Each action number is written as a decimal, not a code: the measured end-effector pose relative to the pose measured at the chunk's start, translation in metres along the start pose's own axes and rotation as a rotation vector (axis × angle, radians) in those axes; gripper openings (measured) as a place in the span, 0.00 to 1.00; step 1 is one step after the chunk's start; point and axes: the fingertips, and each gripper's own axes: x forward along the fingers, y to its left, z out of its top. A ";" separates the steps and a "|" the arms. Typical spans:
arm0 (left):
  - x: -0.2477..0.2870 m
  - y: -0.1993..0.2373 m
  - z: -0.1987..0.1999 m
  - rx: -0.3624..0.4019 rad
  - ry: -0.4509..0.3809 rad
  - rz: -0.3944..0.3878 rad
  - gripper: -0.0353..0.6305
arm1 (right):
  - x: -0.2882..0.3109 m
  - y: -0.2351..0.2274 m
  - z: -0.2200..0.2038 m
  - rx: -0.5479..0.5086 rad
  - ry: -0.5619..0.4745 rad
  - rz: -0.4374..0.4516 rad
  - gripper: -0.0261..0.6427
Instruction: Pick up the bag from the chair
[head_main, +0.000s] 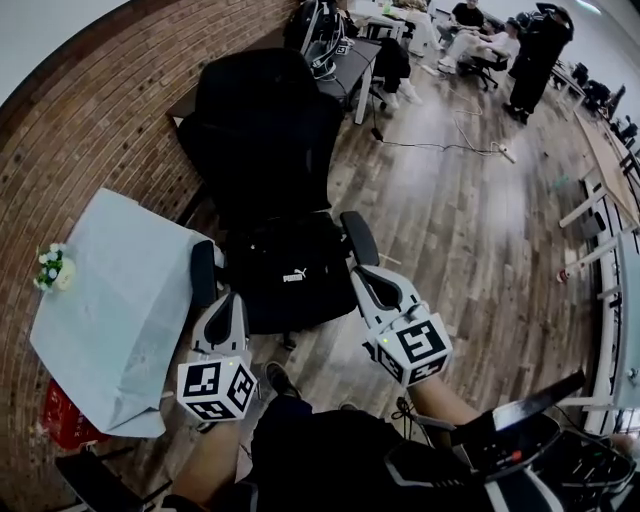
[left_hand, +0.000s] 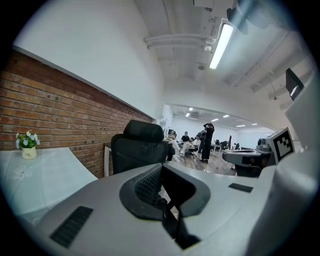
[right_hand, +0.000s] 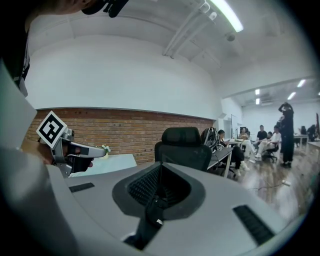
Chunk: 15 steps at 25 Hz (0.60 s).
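Flanking the black bag (head_main: 288, 272) that lies on the seat of the black office chair (head_main: 262, 125) at the middle of the head view, the left gripper (head_main: 230, 305) and the right gripper (head_main: 376, 285) hang just below it, one toward each lower corner, neither with a hold on it. Each gripper view shows its jaws closed flat together with nothing between them, looking over the chair's backrest (left_hand: 142, 146) toward a brick wall and an open office beyond. A tabletop (head_main: 115, 300) under a pale cloth stands at the left of the frame beside the chair, with a small pot of white flowers (head_main: 52, 268) at its far edge.

By these pictures the task stands at the approach: the bag is untouched on the seat and no grasp has begun. The next move likely calls for at least one pair of jaws to part, tip down toward the bag and find a strap, handle or fold of fabric to pinch, since the bag looks soft and slumped and no handle can be made out from above. A grip on loose cloth alone could slip as the bag lifts clear of the seat.
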 end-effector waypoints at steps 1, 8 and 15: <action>0.005 0.006 0.002 0.001 0.002 -0.002 0.07 | 0.007 0.000 0.001 0.005 0.004 -0.003 0.07; 0.033 0.049 0.011 -0.028 0.009 0.001 0.07 | 0.045 0.004 0.003 0.020 0.032 -0.040 0.07; 0.060 0.081 0.004 -0.050 0.047 -0.072 0.07 | 0.084 0.011 -0.003 0.026 0.077 -0.098 0.07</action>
